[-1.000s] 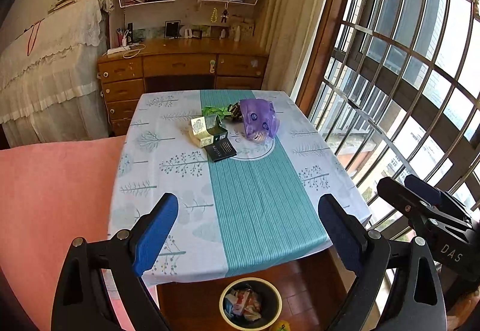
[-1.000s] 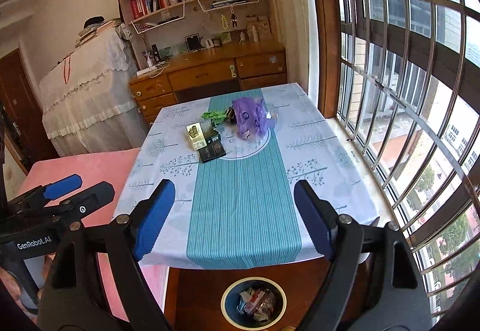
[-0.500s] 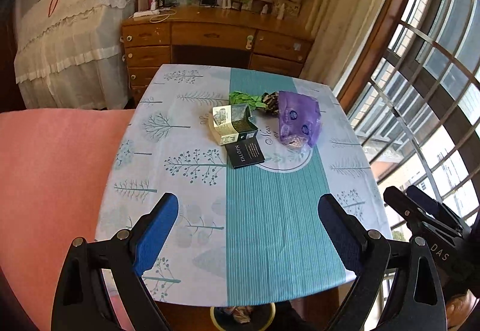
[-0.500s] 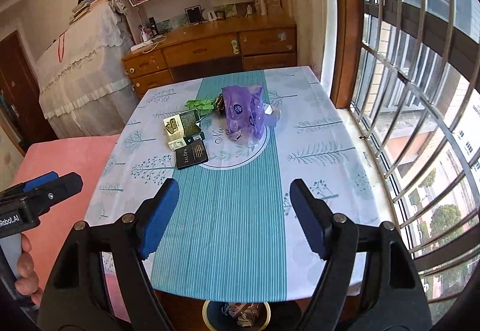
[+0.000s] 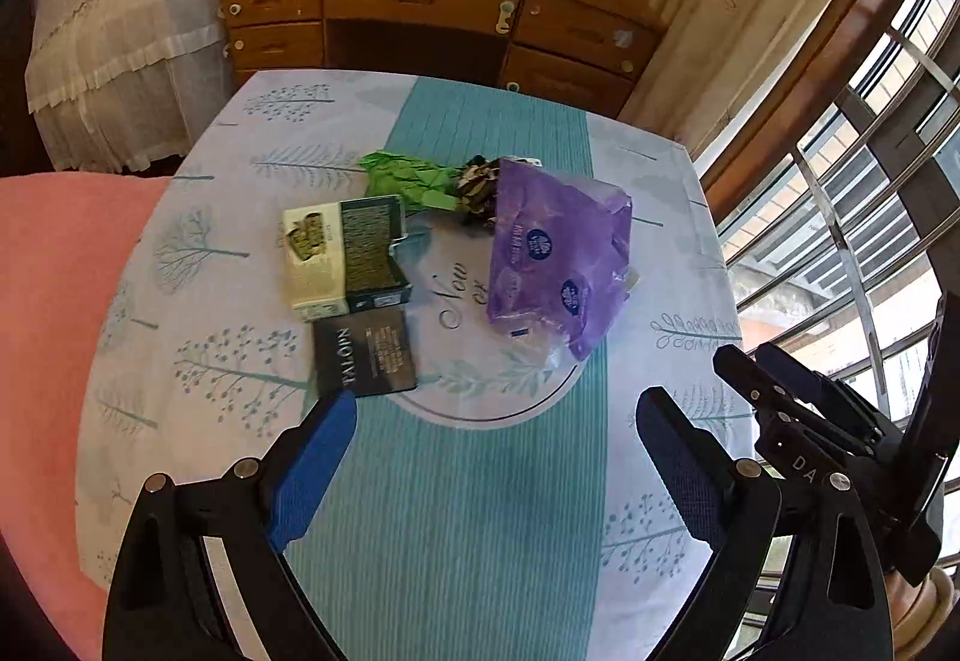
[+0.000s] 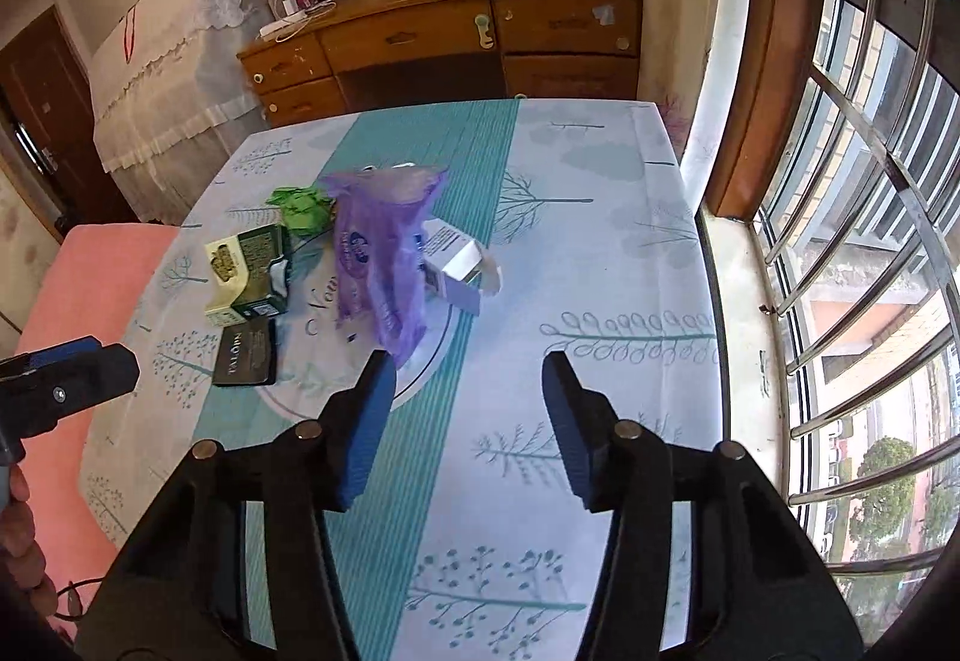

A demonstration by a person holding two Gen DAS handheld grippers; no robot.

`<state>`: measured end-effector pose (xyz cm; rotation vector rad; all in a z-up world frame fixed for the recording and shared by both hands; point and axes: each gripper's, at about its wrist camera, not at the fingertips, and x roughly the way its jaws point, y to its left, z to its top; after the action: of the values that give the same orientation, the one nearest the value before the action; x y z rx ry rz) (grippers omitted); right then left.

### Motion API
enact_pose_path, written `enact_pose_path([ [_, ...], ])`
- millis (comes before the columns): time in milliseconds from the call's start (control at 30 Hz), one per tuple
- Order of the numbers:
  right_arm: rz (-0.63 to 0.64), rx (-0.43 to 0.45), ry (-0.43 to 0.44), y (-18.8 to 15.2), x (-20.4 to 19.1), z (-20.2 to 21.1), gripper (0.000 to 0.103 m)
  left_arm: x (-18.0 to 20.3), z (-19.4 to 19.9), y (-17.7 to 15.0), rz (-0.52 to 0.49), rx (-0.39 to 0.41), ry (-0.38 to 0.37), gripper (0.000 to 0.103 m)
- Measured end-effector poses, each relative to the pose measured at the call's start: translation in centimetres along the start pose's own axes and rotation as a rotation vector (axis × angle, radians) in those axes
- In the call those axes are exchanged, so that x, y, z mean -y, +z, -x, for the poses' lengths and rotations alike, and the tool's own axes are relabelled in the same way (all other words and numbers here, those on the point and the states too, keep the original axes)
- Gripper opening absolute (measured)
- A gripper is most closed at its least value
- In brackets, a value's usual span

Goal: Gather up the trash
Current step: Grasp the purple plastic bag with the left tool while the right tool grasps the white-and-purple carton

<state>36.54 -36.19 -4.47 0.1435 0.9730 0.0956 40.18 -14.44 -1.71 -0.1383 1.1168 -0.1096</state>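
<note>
Littering table [image 5: 198,217], one purple bag [image 5: 552,259], two boxes [image 5: 342,256]

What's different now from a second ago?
Both grippers came forward and down over the table, so the trash looks nearer. The right gripper is closing with nothing between its fingers. The left gripper stayed open. The purple bag and boxes haven't moved.

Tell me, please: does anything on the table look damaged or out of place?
Yes. The green-and-cream box lies on its side with its end flap torn open. Behind the purple bag, a white carton is also opened, its flap sticking out. A crumpled green wrapper lies beside them. Nothing is spilled.
</note>
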Motion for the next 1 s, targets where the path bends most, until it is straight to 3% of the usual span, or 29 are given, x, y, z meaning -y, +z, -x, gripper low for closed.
enact_pose_path([
  [300,-0.046,-0.058,0.020,1.0,4.6,-4.9,0.047,5.8,-10.8,4.7,0.028,-0.123,-0.022,0.096],
  [500,-0.094,-0.088,0.040,0.8,6.3,-6.5,0.047,7.4,-16.0,7.6,0.053,-0.125,0.052,0.096],
  [667,-0.081,-0.083,0.059,1.5,6.4,-7.2,0.047,6.0,-18.7,9.1,0.125,-0.122,0.086,0.094],
  [733,-0.070,-0.085,0.070,1.9,5.9,-7.6,0.047,5.1,-19.3,9.5,0.152,-0.121,0.080,0.077],
  [833,-0.054,-0.088,0.098,2.7,5.0,-8.3,0.047,3.6,-20.2,9.2,0.197,-0.155,0.056,0.059],
  [867,-0.047,-0.088,0.109,2.9,4.6,-8.5,0.047,3.1,-20.4,9.0,0.219,-0.155,0.033,0.058],
  [933,-0.030,-0.088,0.131,3.5,3.8,-9.0,0.047,2.3,-20.4,8.8,0.247,-0.149,0.007,0.028],
  [1000,-0.010,-0.094,0.156,4.0,3.1,-9.6,0.047,1.9,-20.5,8.6,0.252,-0.153,-0.012,0.021],
])
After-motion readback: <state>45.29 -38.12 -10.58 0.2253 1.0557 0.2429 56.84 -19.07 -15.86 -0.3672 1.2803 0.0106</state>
